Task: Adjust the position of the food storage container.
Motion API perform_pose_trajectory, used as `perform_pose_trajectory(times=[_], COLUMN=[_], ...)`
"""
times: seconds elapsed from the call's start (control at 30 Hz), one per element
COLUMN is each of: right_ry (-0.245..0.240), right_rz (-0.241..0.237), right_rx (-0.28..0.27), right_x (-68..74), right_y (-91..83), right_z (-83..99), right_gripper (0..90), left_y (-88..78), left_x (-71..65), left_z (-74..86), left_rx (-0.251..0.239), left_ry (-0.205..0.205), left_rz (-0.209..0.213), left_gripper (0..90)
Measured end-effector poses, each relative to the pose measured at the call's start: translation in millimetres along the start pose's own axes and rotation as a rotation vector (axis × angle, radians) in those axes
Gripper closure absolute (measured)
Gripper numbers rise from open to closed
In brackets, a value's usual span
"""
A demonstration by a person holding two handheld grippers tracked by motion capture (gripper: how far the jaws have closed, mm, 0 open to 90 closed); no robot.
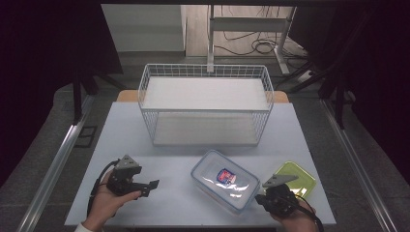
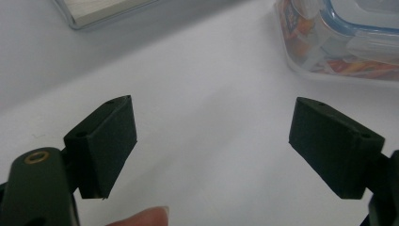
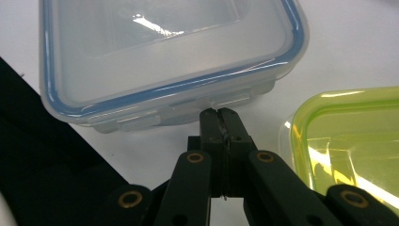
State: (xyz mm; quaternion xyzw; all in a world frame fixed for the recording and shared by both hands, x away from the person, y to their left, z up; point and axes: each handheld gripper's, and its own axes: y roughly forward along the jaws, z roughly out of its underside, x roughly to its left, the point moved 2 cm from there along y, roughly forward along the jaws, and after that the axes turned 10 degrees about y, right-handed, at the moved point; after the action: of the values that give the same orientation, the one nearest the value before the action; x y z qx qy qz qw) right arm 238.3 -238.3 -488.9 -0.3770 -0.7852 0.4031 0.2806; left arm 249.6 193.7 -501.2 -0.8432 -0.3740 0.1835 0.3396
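Observation:
A clear lidded container (image 1: 225, 180) with a blue seal and a red-and-blue label lies on the white table (image 1: 169, 154), front centre. My right gripper (image 1: 261, 198) is at its near right corner. In the right gripper view the jaws of the right gripper (image 3: 219, 115) are pressed together with nothing between them, tips right at the side latch of the container (image 3: 164, 52). My left gripper (image 1: 150, 188) rests at the front left, pointing toward the container. Its jaws (image 2: 211, 141) stand wide apart over bare table, and the container (image 2: 348, 37) lies beyond them.
A green-lidded container (image 1: 296, 178) sits right of the clear one, close beside my right gripper (image 3: 348, 136). A white wire basket (image 1: 205, 104) with two shelves stands at the back centre. The table's front edge runs just below both hands.

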Motion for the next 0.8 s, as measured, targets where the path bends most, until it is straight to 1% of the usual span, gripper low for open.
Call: perform_pose_trajectory(times=[0.03, 0.2, 0.23, 0.37, 0.53, 0.63, 0.67, 0.8], right_ry=[-0.002, -0.015, -0.026, -0.038, -0.042, -0.050, -0.056, -0.063], right_rz=[0.004, 0.008, 0.011, 0.020, 0.021, 0.031, 0.040, 0.042], right_rx=[-0.004, 0.000, 0.002, 0.001, -0.005, -0.009, -0.012, -0.018], right_x=[0.8, 4.8, 8.5, 13.7, 19.8, 24.9, 28.5, 33.6], right_y=[0.5, 5.5, 9.3, 14.4, 19.5, 23.1, 25.8, 31.1], right_z=[-2.4, -9.5, -14.4, -20.9, -26.0, -29.5, -32.4, -36.9], right_gripper=[89.0, 89.0, 88.9, 89.0, 89.0, 89.0, 89.0, 89.0], left_y=[-0.1, -1.1, -1.2, -1.0, -0.1, 0.0, 0.0, 0.3], left_x=[0.5, 2.2, 2.8, 3.1, 3.6, 4.0, 4.2, 4.2], left_z=[0.2, 0.4, 0.7, 1.1, 1.6, 1.7, 1.8, 2.2], left_rx=[-0.001, -0.004, -0.004, -0.002, 0.002, 0.002, 0.003, 0.006], left_ry=[-0.007, -0.010, -0.009, -0.009, -0.009, -0.009, -0.007, -0.005], left_rz=[-0.002, -0.006, -0.006, -0.006, -0.006, -0.008, -0.008, -0.007], left_gripper=[15.8, 15.8, 15.8, 15.8, 15.8, 15.8, 15.8, 15.8])
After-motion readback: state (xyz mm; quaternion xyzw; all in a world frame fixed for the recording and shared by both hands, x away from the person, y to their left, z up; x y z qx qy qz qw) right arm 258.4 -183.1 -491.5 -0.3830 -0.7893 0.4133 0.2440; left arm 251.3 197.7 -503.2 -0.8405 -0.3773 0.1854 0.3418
